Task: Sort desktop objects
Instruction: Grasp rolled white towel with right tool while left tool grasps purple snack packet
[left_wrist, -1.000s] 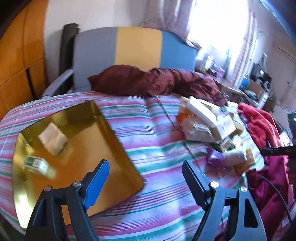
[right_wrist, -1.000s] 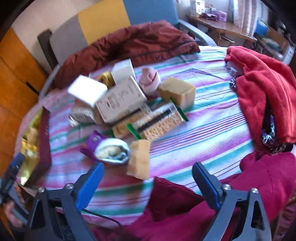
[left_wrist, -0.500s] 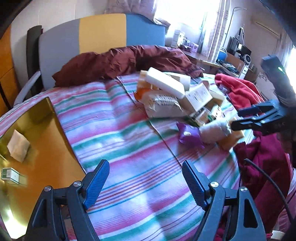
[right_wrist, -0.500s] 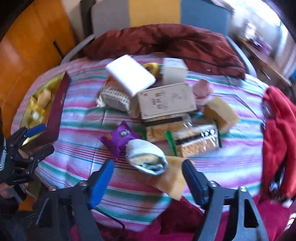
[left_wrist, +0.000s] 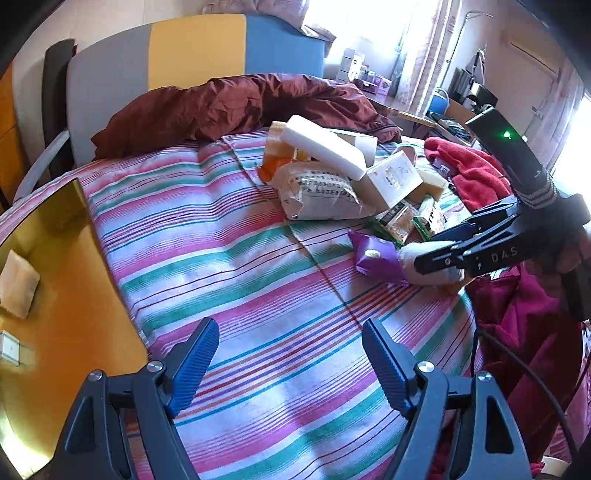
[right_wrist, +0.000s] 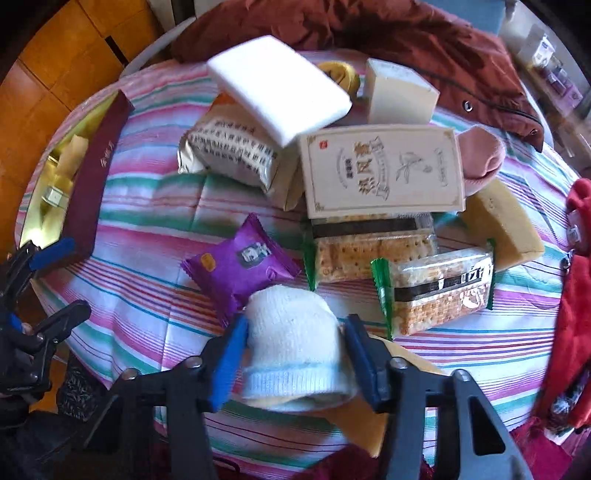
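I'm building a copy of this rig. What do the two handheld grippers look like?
Both are black plastic frames with silver bolts and two fingers faced with ribbed blue pads. The right gripper shows white "DAS" lettering, a black box with a green light and a trailing black cable. The left gripper looks alike.

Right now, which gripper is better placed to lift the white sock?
Right. The right gripper has just been closing around the white sock; the left gripper hangs open over bare striped cloth.
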